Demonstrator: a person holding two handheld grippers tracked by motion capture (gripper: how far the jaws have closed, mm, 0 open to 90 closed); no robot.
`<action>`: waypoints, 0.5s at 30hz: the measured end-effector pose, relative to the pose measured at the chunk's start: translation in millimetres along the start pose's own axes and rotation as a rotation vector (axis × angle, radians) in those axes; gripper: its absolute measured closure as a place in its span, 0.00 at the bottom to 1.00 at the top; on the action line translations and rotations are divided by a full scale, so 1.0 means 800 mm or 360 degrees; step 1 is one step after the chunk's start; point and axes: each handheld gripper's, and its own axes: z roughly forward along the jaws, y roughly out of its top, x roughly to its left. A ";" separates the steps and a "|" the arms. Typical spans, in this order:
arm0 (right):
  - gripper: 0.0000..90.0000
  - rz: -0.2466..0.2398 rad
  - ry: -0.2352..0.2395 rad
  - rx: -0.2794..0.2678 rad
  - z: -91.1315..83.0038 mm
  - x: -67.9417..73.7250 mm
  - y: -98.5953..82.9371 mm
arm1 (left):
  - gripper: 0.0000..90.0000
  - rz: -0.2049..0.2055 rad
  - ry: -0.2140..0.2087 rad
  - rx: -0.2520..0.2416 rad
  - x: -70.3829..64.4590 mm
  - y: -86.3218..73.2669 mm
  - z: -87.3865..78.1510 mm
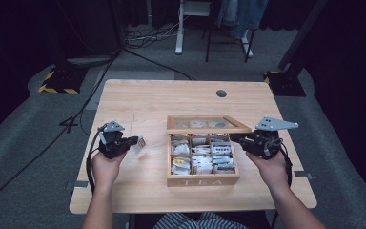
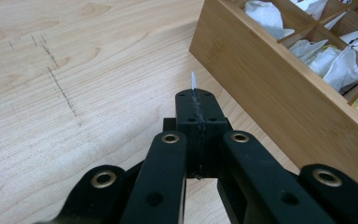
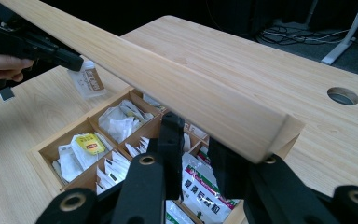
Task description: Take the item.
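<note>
Holding: left gripper (image 1: 134, 141) pinches tea bag (image 1: 139, 142), lifted left of tea box (image 1: 202, 180).
Right gripper (image 1: 236, 138): jaws spread around lid (image 3: 168, 79) edge.

My left gripper (image 1: 134, 141) and right gripper (image 1: 235, 138) are black, brass-riveted. Grey three-cornered plates top both. Black cables trail toward six o'clock.

- A light wooden table (image 1: 138, 95) with a round cable hole (image 1: 221, 93) near its far right corner.
- Faint pencil-like marks (image 2: 56, 74) on the tabletop's left part.
- Grey carpeted floor (image 1: 19, 143) around the table.
- Black cables (image 1: 66, 129) trailing across the floor past the table's left edge.
- A yellow-and-black striped stand base (image 1: 57, 82) beyond the far left corner.
- A white desk leg (image 1: 180, 28) on the floor beyond the far edge.
</note>
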 end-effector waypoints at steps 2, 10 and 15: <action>0.83 -0.0001 0.0000 0.0000 0.000 0.000 0.000 | 1.00 -0.0015 0.0003 0.0006 0.002 -0.001 0.002; 0.83 -0.0003 -0.0001 0.0002 0.000 0.001 0.000 | 1.00 -0.0068 -0.0013 0.0020 0.011 -0.007 0.007; 0.83 -0.0001 -0.0003 0.0005 0.000 0.001 -0.001 | 1.00 -0.0080 -0.0014 0.0019 0.015 -0.008 0.011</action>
